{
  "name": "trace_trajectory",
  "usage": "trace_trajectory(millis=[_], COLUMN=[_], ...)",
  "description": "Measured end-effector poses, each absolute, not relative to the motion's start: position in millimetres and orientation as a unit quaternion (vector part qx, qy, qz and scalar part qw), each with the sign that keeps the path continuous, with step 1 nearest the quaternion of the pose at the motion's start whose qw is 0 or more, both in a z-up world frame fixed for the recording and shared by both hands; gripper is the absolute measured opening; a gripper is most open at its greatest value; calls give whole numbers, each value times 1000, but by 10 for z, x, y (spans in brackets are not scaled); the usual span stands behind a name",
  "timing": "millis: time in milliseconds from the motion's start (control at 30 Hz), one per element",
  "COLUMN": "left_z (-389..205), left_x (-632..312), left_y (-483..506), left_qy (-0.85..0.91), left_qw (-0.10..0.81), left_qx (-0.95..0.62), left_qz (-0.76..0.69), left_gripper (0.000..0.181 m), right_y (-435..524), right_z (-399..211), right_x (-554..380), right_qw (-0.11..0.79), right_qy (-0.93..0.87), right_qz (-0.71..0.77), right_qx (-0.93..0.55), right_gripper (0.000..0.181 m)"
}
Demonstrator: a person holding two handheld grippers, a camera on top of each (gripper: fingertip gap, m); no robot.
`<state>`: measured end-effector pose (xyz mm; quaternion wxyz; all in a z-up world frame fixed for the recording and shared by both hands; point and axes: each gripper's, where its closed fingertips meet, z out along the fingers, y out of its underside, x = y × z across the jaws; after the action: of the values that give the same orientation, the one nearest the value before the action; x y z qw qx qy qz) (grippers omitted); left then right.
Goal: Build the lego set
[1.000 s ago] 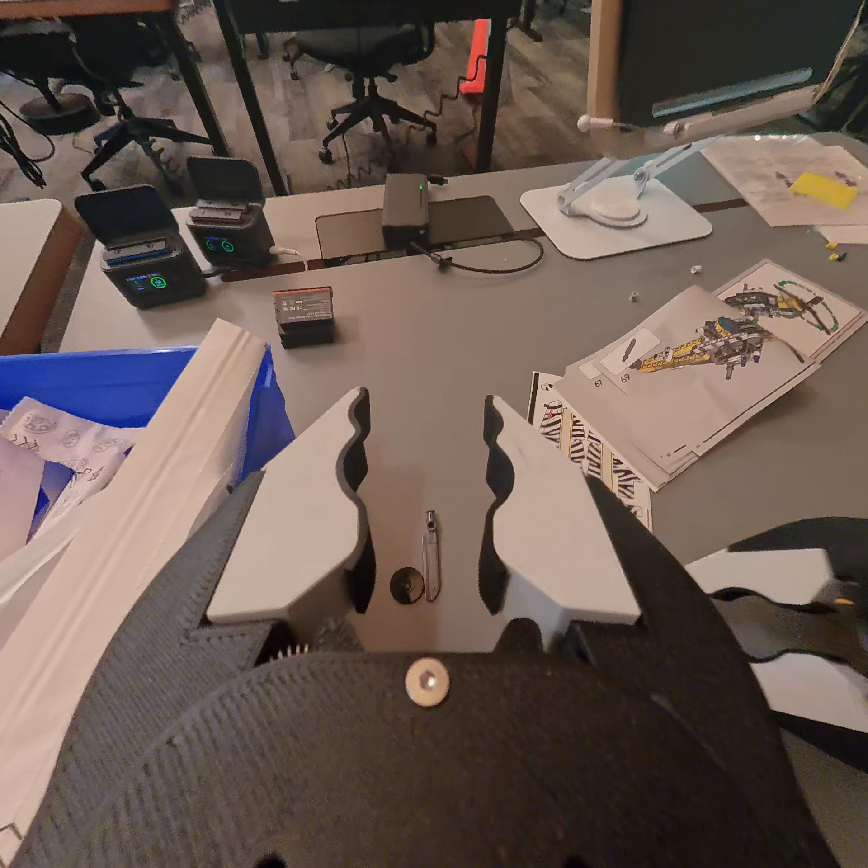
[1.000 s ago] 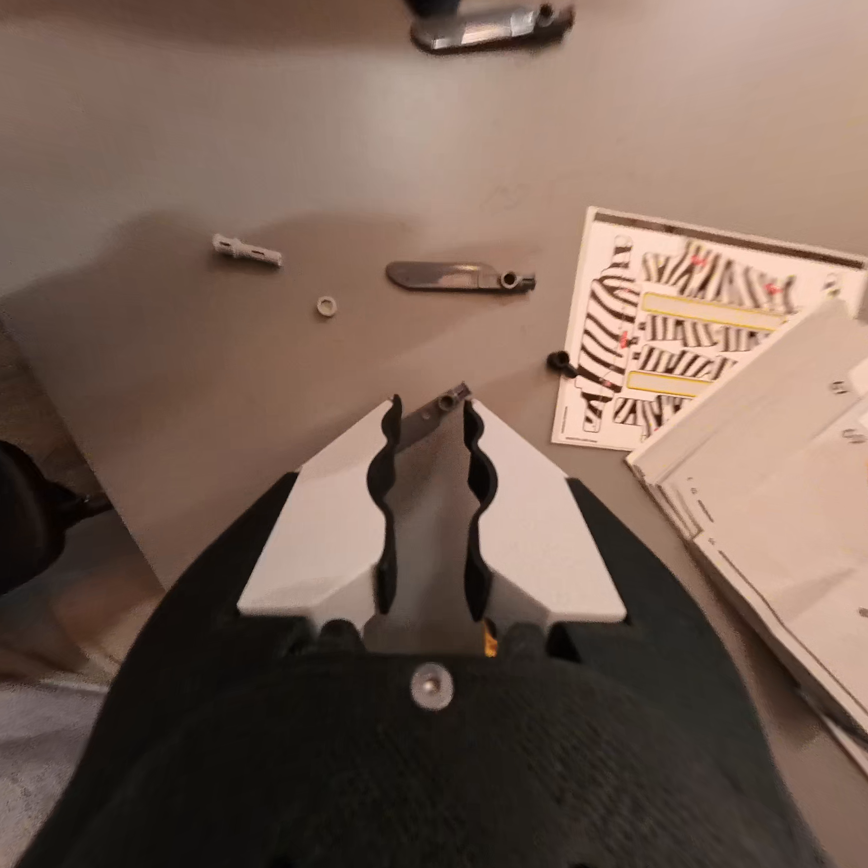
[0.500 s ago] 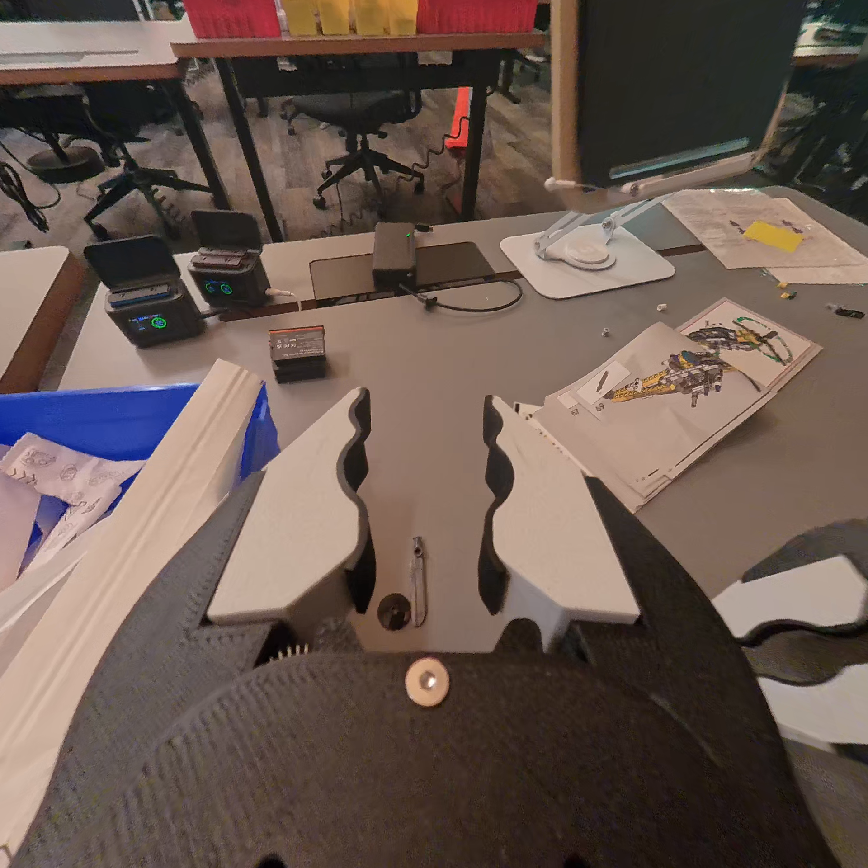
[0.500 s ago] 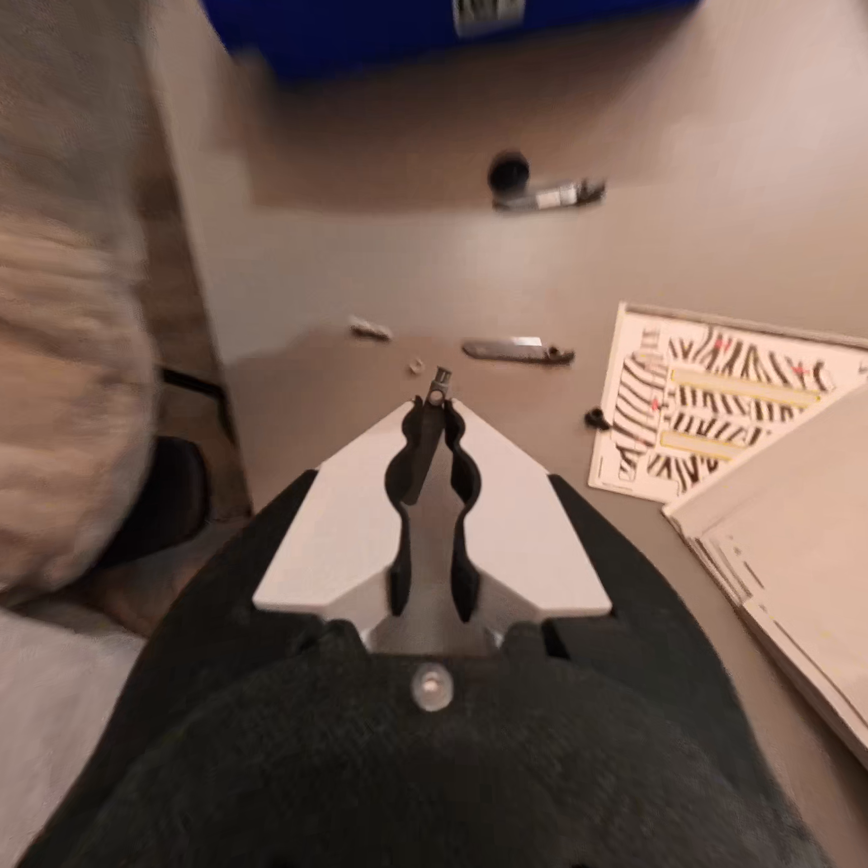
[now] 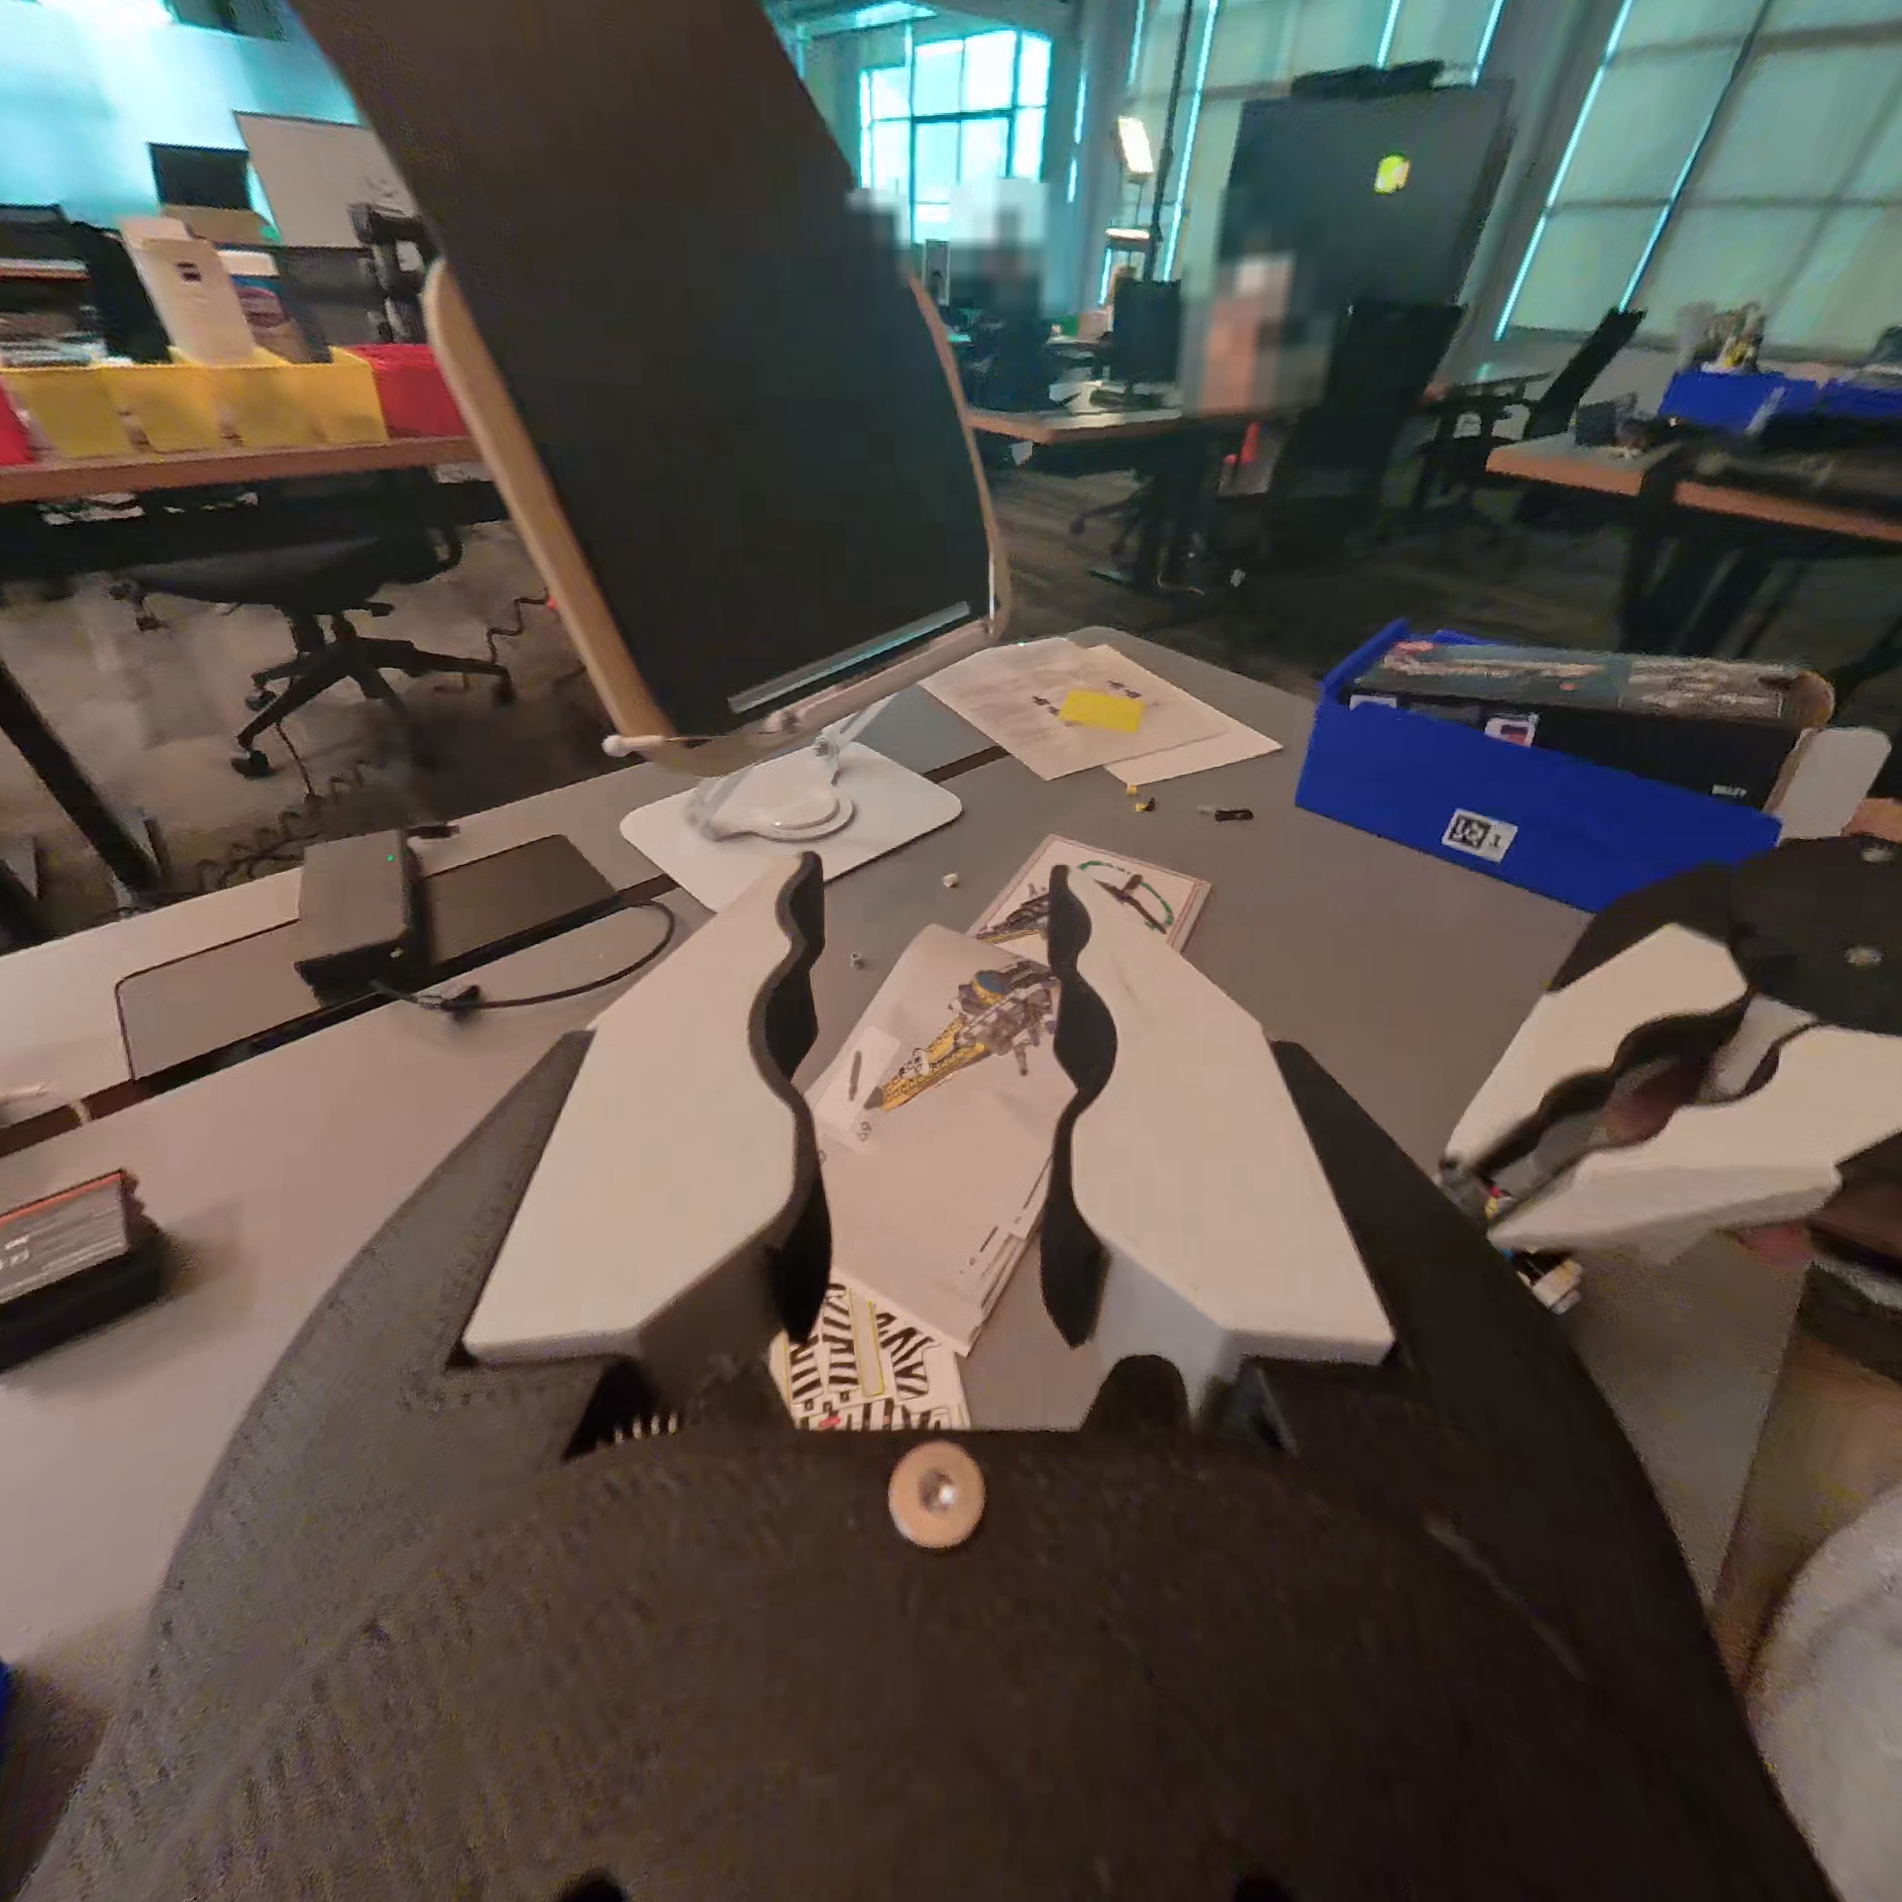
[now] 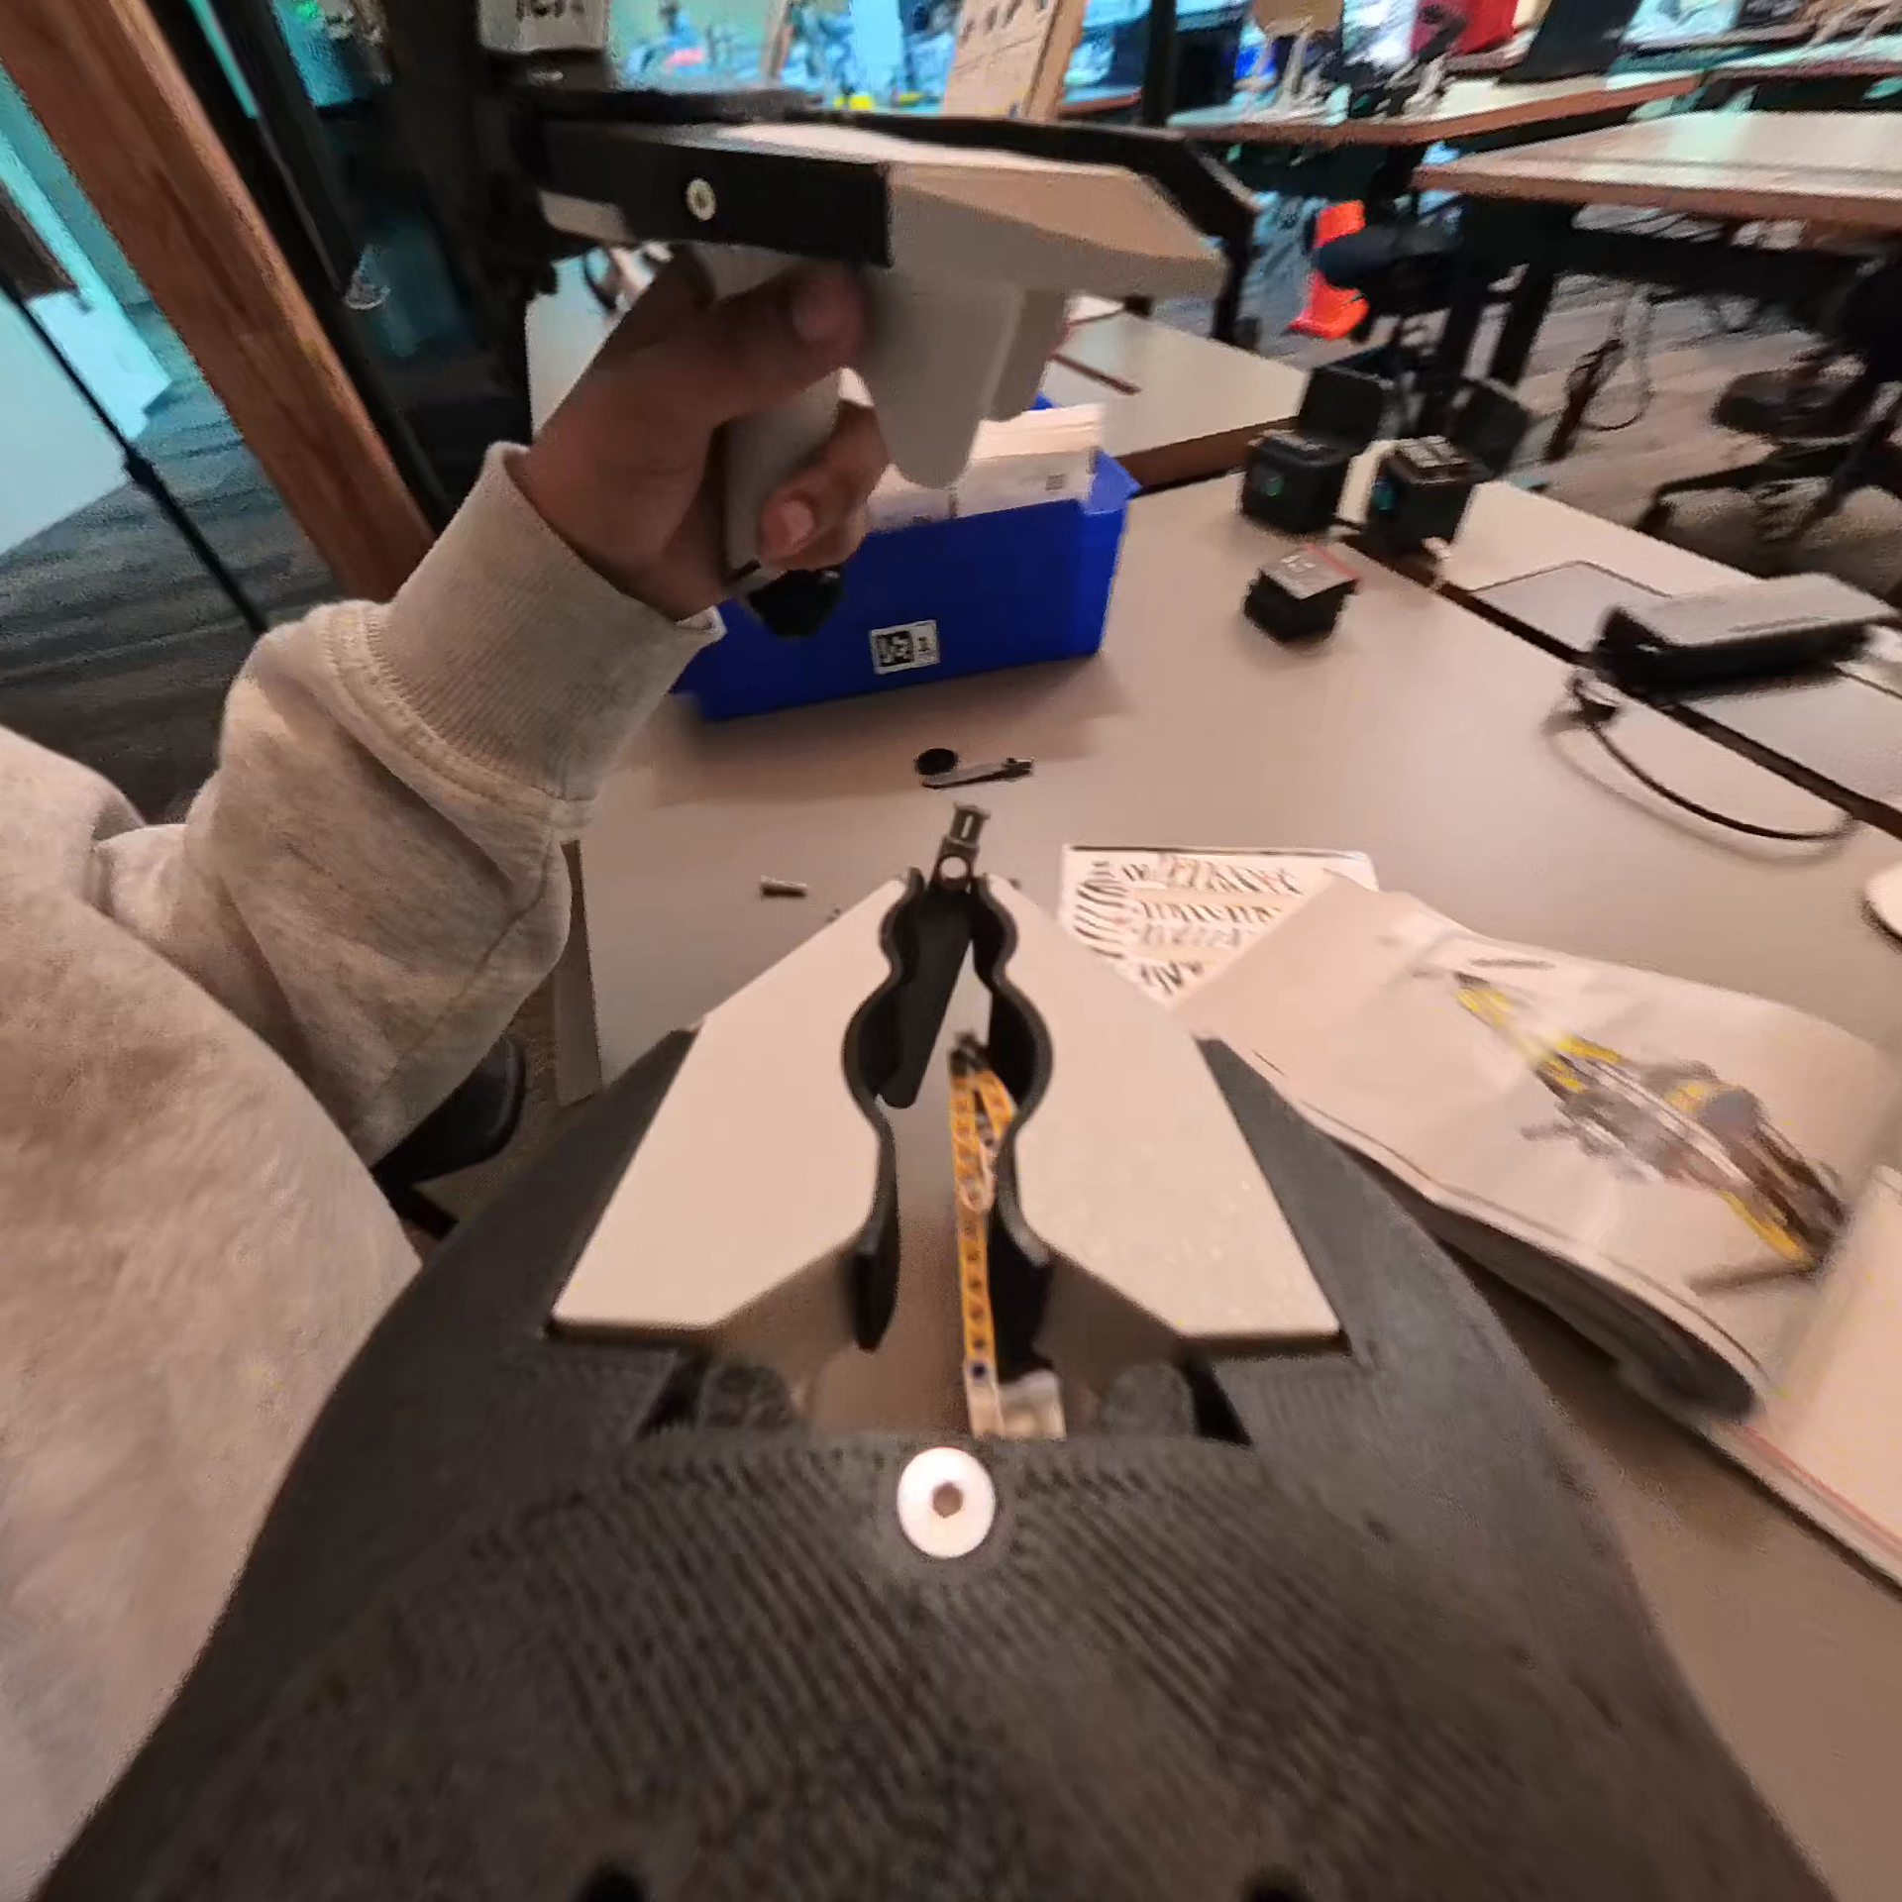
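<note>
The right tongs (image 6: 945, 906) pinch a slim, dark grey plastic blade piece (image 6: 926, 993), likely light, stiff and slippery, best gripped mid-length, while the left tongs (image 5: 935, 906) hang spread, empty.

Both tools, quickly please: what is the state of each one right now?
Left tool: open, holding nothing.
Right tool: closed on a thin dark lego blade piece, whose tip sticks out in front.

The bin (image 6: 988, 602) was blue, the sticker sheet (image 6: 1184, 906) zebra-striped black and white, the beam (image 6: 973, 1184) yellow, the sleeve (image 6: 412, 782) cream.
</note>
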<state>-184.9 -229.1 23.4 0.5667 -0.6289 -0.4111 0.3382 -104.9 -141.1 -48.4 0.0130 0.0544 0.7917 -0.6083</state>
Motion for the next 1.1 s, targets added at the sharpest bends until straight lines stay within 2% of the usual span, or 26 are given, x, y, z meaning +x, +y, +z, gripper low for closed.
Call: trace_trajectory(millis=[267, 467, 633, 733, 800, 1100], left_z=[-170, -753, -1035, -977, -880, -987], left_x=[-1979, -1520, -1214, -1285, -1341, -1455], left_y=[-1562, -595, 125, 310, 409, 651], left_qy=[-391, -426, -484, -512, -512, -521], left_qw=[484, 535, 566, 580, 599, 594], left_qx=[-705, -692, -662, -632, -616, -611], left_qz=[342, 231, 81, 41, 10, -38], left_gripper=[40, 33, 35, 26, 26, 31], right_y=[-248, 412, 453, 477, 481, 430], right_z=[-590, -940, -1023, -1006, -1034, -1012], right_x=[-1534, -1655, -1559, -1512, -1503, -1412], right_qw=[-40, -44, -53, -74, -87, -153], right_qy=[737, 701, 741, 741, 752, 762], right_qz=[-664, -694, -659, -658, -646, -628], right_qx=[122, 157, 123, 110, 97, 34], right_gripper=[6, 6, 7, 7, 7, 6])
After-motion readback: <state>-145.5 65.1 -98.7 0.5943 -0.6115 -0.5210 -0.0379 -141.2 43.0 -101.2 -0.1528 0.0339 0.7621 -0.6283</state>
